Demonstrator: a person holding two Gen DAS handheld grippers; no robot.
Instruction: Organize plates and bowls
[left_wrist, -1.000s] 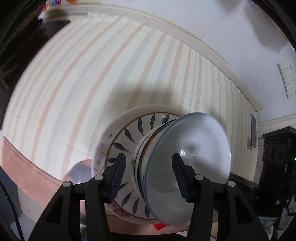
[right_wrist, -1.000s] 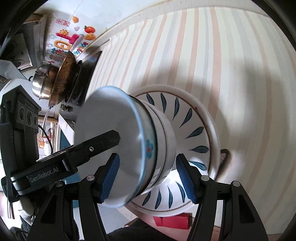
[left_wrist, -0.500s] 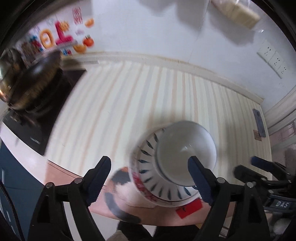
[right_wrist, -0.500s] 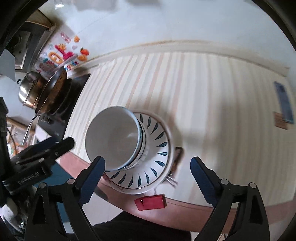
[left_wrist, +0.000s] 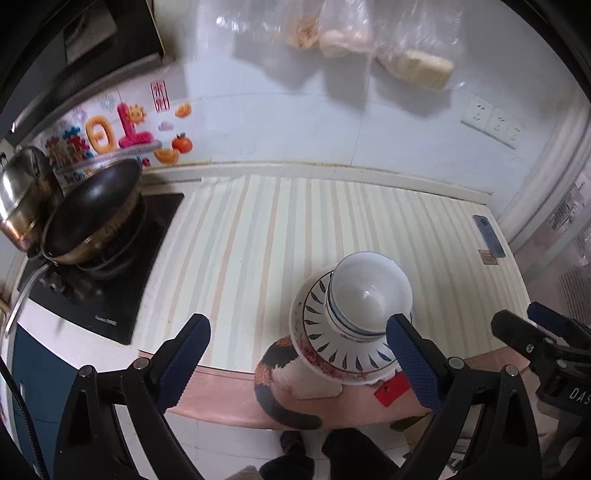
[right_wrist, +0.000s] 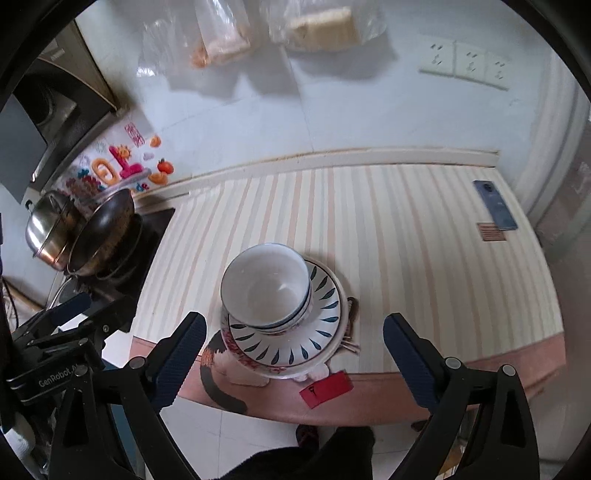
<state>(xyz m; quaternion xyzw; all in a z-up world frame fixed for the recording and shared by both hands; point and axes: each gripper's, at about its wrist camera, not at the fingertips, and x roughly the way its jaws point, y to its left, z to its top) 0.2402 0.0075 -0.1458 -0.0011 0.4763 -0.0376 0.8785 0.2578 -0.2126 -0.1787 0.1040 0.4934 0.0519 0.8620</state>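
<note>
A second ago both my tools sat close around the stacked bowls, with striped cloth filling most of each view; since then I have lifted them up and away, and the whole counter has come into sight.

From the left: a steel pot (left_wrist: 22, 199) and a dark wok (left_wrist: 92, 218) sit on the black cooktop (left_wrist: 107, 291), under bright stickers (left_wrist: 110, 136) on the white wall. My left gripper (left_wrist: 299, 362) hangs above the counter's near edge, its jaws opening and already spread wide, with nothing pinched between them (its right fingertip overlaps the plate's rim only in the picture, not by touch). The striped cloth (left_wrist: 258, 240) covers the middle of the counter.

Further right, the bowls (left_wrist: 369, 291) rest nested one in another, the top one white inside and empty. They stand on the leaf-patterned plate (left_wrist: 314, 332), which sits over another dish near the front edge, partly on a cat-patterned mat (left_wrist: 280, 373). A red tag (left_wrist: 391, 387) lies just in front of the stack. My right gripper (right_wrist: 293, 358) is opening too, its jaws wide apart and empty above that same stack. Beyond it a phone (right_wrist: 495, 205) lies near the back right corner, well apart from the dishes, and wall sockets (right_wrist: 465, 64) show above.
</note>
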